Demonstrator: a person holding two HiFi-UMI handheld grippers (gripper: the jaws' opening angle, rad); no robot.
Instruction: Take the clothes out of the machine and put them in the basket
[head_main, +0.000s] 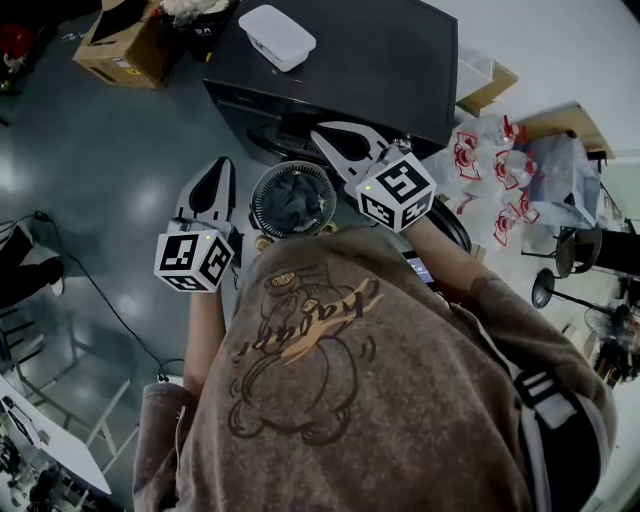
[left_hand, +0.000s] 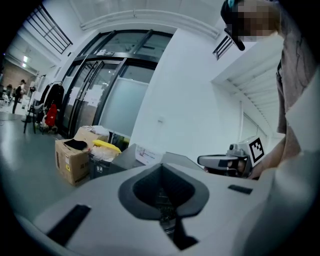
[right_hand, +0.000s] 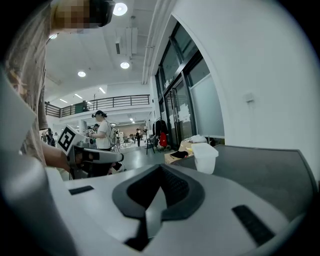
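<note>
Plainly empty, the left gripper (head_main: 222, 166) and the right gripper (head_main: 320, 133) are held before the dark machine (head_main: 380, 70), each with its fingers closed together on nothing. The clothes (head_main: 293, 203) show as a grey bundle in the machine's round front port, between the two grippers. A white container (head_main: 277, 36) rests on the machine's top.

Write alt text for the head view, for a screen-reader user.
Seen from above, a person in a brown printed sweatshirt holds a left tool and a right tool toward the round opening of a dark washing machine, with grey clothes inside. A white container sits on the machine's top.
</note>
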